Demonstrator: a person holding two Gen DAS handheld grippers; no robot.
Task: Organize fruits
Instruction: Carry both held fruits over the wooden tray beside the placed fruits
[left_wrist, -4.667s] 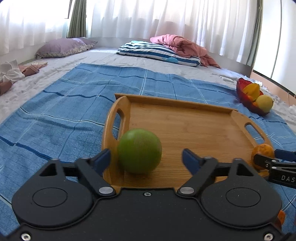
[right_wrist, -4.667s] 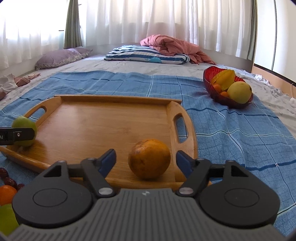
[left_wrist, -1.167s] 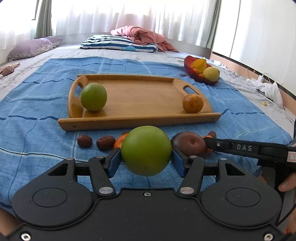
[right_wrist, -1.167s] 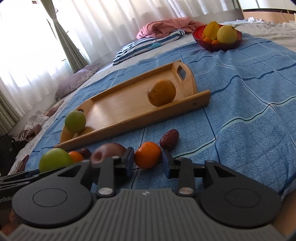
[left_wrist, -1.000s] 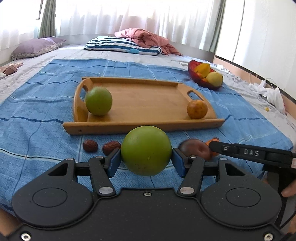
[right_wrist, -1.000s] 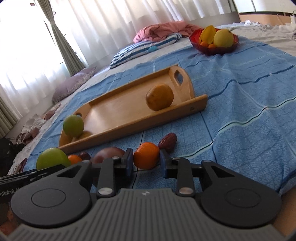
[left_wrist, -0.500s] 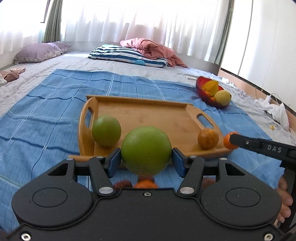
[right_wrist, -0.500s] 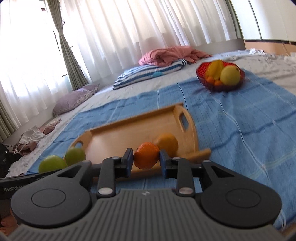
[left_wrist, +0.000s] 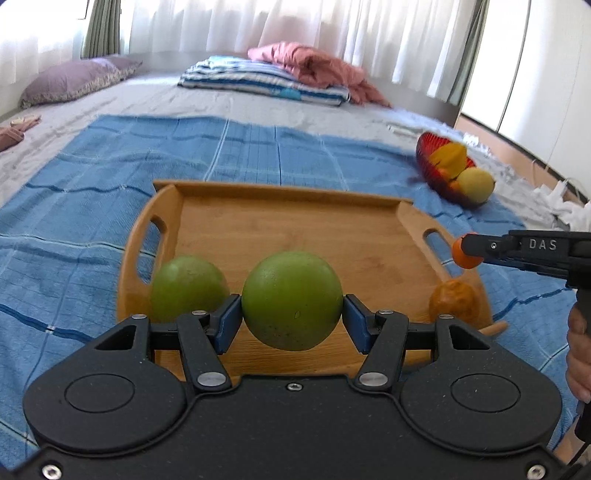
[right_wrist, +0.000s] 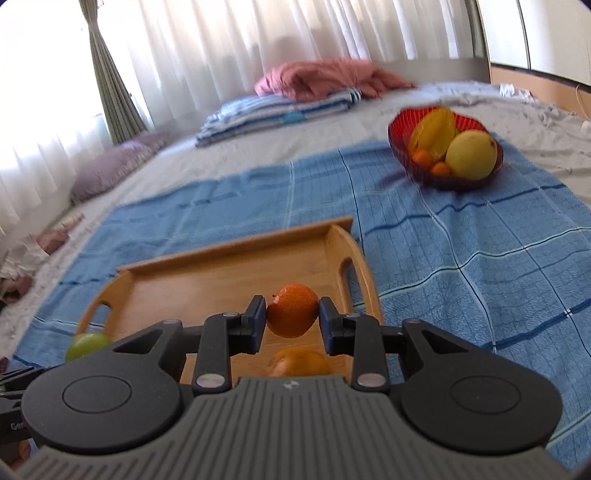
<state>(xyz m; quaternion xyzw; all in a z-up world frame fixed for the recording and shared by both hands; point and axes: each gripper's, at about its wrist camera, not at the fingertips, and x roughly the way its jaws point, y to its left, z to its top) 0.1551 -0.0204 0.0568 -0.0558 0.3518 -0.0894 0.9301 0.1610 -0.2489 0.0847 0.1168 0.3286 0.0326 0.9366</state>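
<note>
My left gripper (left_wrist: 291, 321) is shut on a large green fruit (left_wrist: 291, 299) and holds it over the near edge of the wooden tray (left_wrist: 288, 229). A second green fruit (left_wrist: 186, 288) sits in the tray's near left corner, and a dull orange fruit (left_wrist: 458, 295) sits in its near right corner. My right gripper (right_wrist: 292, 319) is shut on a small orange (right_wrist: 292, 309) above the tray's (right_wrist: 221, 269) right side, over the dull orange fruit (right_wrist: 299, 362). It also shows in the left wrist view (left_wrist: 466, 252).
The tray lies on a blue checked blanket (left_wrist: 258, 151) over a bed. A red bowl (right_wrist: 402, 147) with yellow and orange fruit stands at the far right. Pillows and a pink blanket (left_wrist: 317, 70) lie at the back by the curtains.
Both grippers have carried their fruit from the blanket in front of the tray up and forward over the tray. The loose fruit on the blanket has dropped out of view.
</note>
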